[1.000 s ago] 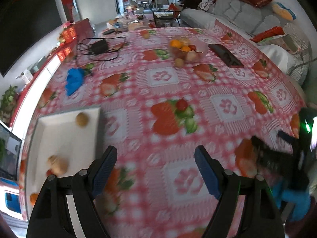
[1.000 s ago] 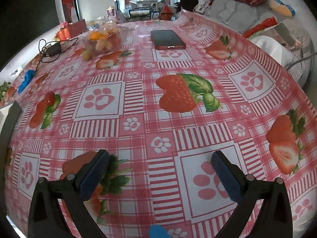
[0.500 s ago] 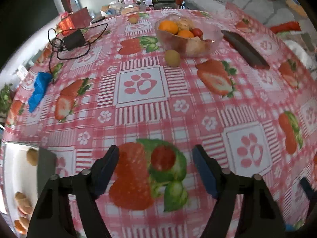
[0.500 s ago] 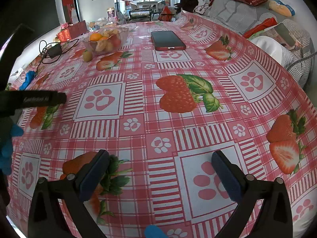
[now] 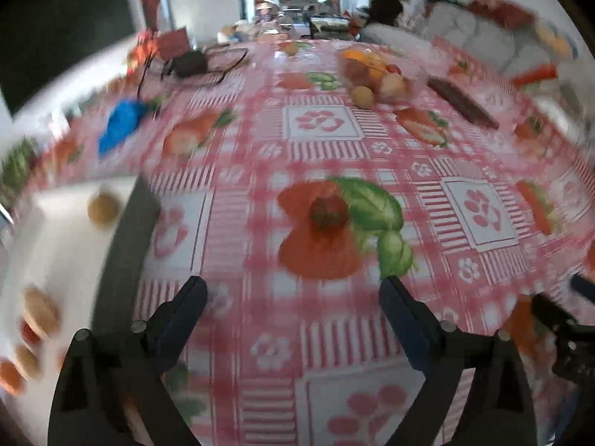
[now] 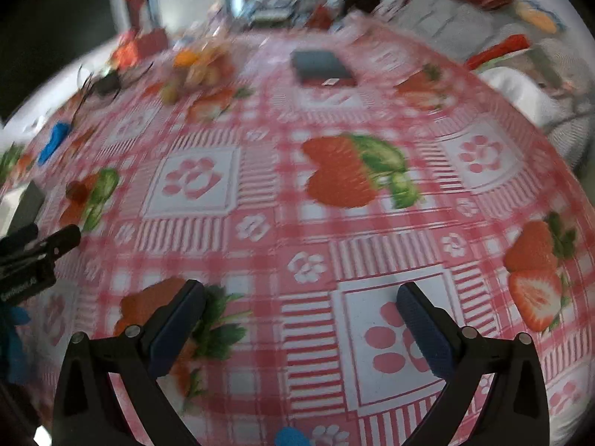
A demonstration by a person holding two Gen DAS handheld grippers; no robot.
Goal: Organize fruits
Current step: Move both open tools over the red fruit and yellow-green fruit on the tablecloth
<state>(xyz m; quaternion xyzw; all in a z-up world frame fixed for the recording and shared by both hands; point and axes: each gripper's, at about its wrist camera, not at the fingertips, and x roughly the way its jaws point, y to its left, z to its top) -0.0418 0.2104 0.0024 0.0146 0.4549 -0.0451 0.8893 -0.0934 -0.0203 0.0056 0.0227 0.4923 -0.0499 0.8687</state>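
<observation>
A small red fruit point(image 5: 329, 211) lies on the strawberry-print tablecloth, a little ahead of my left gripper point(image 5: 292, 290). Its jaws are opening and nothing is between them. The white tray point(image 5: 55, 245) at the left holds several small fruits, among them a round tan one point(image 5: 103, 206). Farther back a clear bowl point(image 5: 375, 70) holds orange and pale fruits, with a yellowish fruit point(image 5: 362, 96) beside it. My right gripper point(image 6: 300, 291) is open over bare cloth, holding nothing. In the right wrist view the red fruit point(image 6: 78, 190) and the bowl point(image 6: 200, 65) appear at the left.
A dark phone point(image 6: 321, 65) lies behind the bowl's right. A blue object point(image 5: 121, 126) and a black charger with cable point(image 5: 189, 63) sit at the back left. A sofa with cushions point(image 6: 483, 11) runs along the table's right side. Both views are motion-blurred.
The left gripper's view swung from the tray toward the red fruit. The fruit now lies farther ahead of the fingertips than half a second ago, and the jaws stand wider. The right gripper stayed put.
</observation>
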